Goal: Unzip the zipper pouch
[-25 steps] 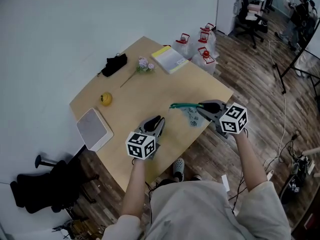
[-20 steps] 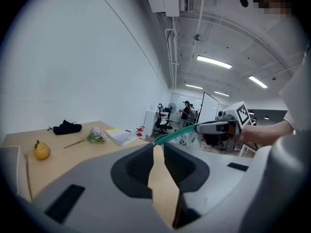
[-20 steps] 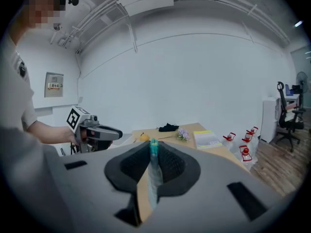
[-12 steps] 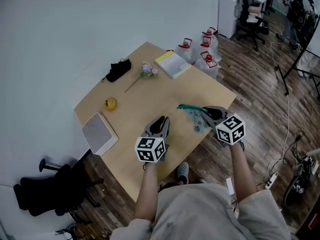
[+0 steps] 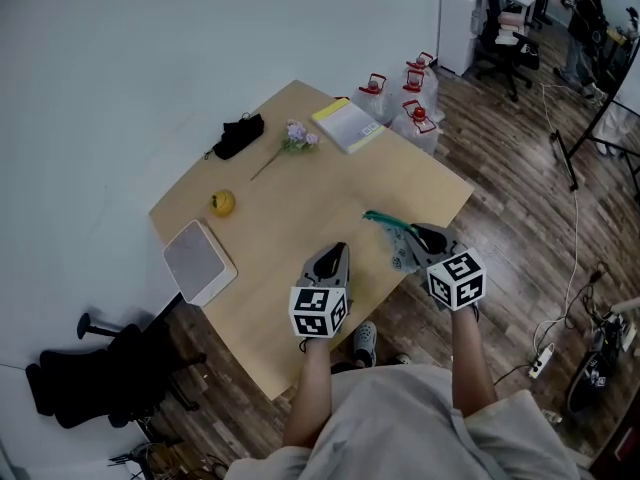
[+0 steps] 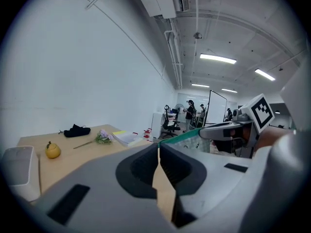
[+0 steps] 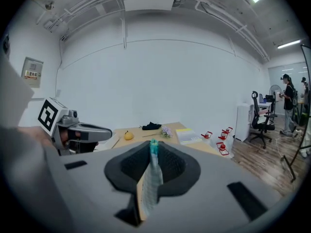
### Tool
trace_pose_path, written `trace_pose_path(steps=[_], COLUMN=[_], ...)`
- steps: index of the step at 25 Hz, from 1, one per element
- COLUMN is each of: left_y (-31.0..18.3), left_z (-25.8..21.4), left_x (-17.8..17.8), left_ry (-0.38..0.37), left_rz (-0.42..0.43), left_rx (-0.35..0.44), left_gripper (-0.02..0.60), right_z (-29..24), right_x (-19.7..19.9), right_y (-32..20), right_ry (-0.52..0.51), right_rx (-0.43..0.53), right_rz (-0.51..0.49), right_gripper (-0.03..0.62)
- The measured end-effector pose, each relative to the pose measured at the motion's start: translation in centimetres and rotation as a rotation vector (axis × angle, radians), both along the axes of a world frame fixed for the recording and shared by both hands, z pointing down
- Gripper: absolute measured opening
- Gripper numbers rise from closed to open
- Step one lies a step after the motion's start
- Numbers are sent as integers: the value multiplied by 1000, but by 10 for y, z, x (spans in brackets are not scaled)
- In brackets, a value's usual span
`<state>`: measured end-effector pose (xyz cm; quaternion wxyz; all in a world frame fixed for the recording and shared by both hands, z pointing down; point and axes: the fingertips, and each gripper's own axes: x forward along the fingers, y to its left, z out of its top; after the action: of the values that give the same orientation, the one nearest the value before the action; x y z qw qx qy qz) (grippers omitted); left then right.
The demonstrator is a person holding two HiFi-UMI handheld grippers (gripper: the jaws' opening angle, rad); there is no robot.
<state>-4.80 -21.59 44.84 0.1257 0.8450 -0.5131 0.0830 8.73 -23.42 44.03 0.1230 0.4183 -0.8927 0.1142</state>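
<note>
Right gripper view: right gripper [image 7: 153,145] pinches the pouch [image 7: 152,177] by its green zipper edge, and the pouch hangs edge-on between the pads, over the table's [image 5: 285,203] near edge. Left gripper [image 6: 158,145] jaws have just been closing and are now pressed together with nothing between them. It is near the pouch, not touching.

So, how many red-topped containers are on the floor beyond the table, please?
3 containers clearly: one nearest the table, one behind it, one nearer the camera; a fourth may hide among them.
</note>
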Motion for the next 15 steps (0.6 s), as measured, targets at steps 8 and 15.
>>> trace_pose_path(steps=[8, 15], left_y=[18, 23], left_z=[13, 19], left_x=[11, 5], left_ry=[18, -29], left_rz=[17, -19], left_rx=[-26, -35], left_gripper=[21, 21], right_z=[8, 10], right_x=[4, 0], right_y=[18, 24], right_ry=[-62, -42], right_rx=[-17, -20], right_rz=[36, 23], right_gripper=[57, 57])
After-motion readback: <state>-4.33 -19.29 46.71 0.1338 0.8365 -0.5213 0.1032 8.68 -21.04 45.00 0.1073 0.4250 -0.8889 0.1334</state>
